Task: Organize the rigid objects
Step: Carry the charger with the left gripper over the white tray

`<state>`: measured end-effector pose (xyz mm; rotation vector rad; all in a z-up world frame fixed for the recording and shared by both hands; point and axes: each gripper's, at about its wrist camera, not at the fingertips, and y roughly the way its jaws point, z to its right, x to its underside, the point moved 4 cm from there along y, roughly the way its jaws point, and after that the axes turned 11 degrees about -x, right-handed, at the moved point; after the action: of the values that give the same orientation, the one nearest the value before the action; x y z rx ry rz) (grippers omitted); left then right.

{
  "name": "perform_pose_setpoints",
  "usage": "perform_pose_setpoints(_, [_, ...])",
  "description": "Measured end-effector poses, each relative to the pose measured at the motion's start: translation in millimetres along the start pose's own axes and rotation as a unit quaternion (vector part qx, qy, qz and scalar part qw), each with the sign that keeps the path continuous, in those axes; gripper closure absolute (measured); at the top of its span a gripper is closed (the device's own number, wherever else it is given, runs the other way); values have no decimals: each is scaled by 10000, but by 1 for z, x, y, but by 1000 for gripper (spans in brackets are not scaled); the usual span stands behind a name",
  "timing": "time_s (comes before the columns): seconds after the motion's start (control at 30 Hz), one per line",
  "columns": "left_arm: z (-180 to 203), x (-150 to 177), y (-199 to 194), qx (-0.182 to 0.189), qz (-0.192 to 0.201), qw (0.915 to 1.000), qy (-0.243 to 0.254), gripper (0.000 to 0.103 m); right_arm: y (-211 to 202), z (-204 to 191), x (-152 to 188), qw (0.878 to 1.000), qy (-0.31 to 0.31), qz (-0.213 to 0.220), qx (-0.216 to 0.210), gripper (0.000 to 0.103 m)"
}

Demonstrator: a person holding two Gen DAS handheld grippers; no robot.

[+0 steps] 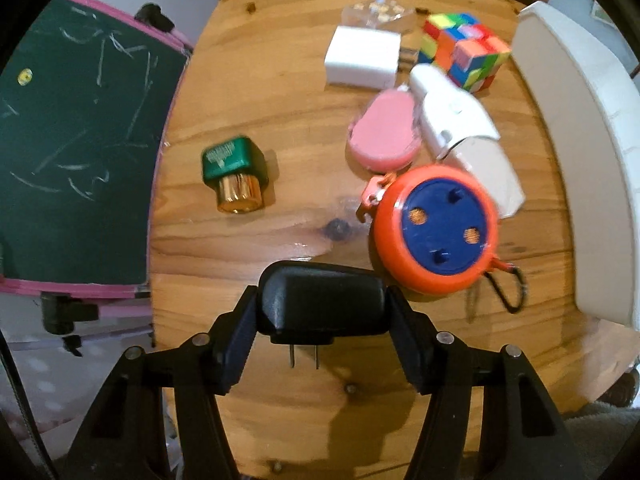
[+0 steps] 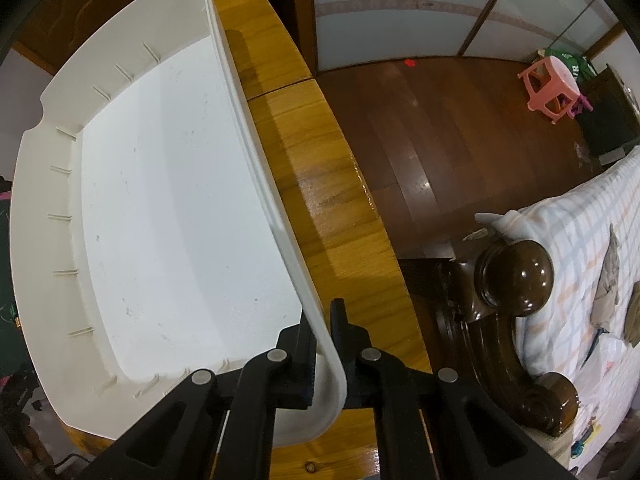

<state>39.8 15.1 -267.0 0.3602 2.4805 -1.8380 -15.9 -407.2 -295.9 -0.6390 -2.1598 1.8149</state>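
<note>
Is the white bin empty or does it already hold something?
Empty: the white bin shows only bare floor in the right wrist view, with the right gripper clamped on its rim.

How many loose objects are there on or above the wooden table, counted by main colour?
White: 2, the square white charger and the curved white plastic device
Black: 1, the black plug adapter
Green: 1
Pink: 1
Orange: 1
Multicolour: 1
Total: 7
</note>
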Motion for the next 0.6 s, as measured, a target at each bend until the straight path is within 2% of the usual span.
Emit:
perform_pose_setpoints(0.13, [5, -3, -35, 26, 173, 9998, 114, 37, -1, 0, 1, 10000, -28, 19, -51, 98])
perform_pose_setpoints(0.27, [11, -21, -63, 167, 445, 9985, 277, 37, -1, 3, 0, 9998, 38, 25, -171, 98])
perform_pose_setpoints(0.43, [45, -40, -107, 447, 796, 9939, 624, 37, -2, 5, 0, 9996, -26, 53, -260, 98])
perform_pose_setpoints(0.6, [88, -51, -148, 842, 935, 9875, 945, 37, -2, 5, -1, 9994, -123, 94, -301, 98])
